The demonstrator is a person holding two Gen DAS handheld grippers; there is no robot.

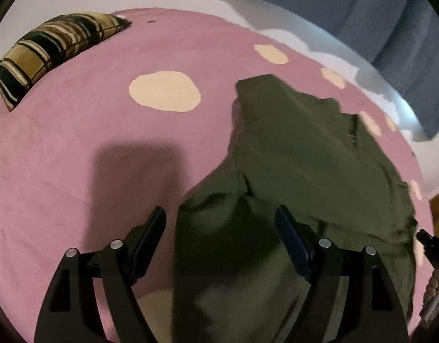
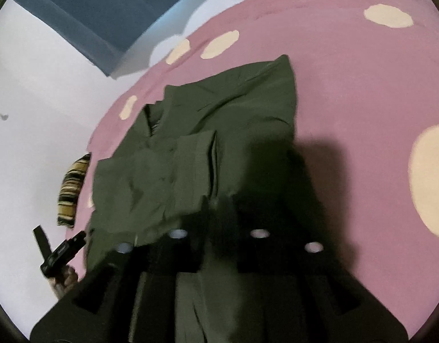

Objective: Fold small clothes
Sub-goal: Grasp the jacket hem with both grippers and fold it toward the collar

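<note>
An olive green garment [image 1: 299, 154] lies crumpled on the pink cover [image 1: 76, 148], partly folded over itself. My left gripper [image 1: 222, 223] hangs open just above its near corner, one finger over the pink cover and the other over the cloth, holding nothing. In the right wrist view the same garment [image 2: 219, 108] stretches away from my right gripper [image 2: 219, 211], which is blurred and in shadow. Its jaws stand a little apart over the garment's near edge; no cloth is seen pinched. The left gripper [image 2: 59, 251] and a hand [image 2: 66, 281] show at the left.
The pink cover has cream spots [image 1: 165, 91]. A black and yellow striped pillow [image 1: 53, 48] lies at its far left edge. A blue fabric-covered piece [image 1: 376, 23] stands beyond the cover on the white floor [image 2: 48, 108]. The right gripper's tip [image 1: 428, 240] shows at the right edge.
</note>
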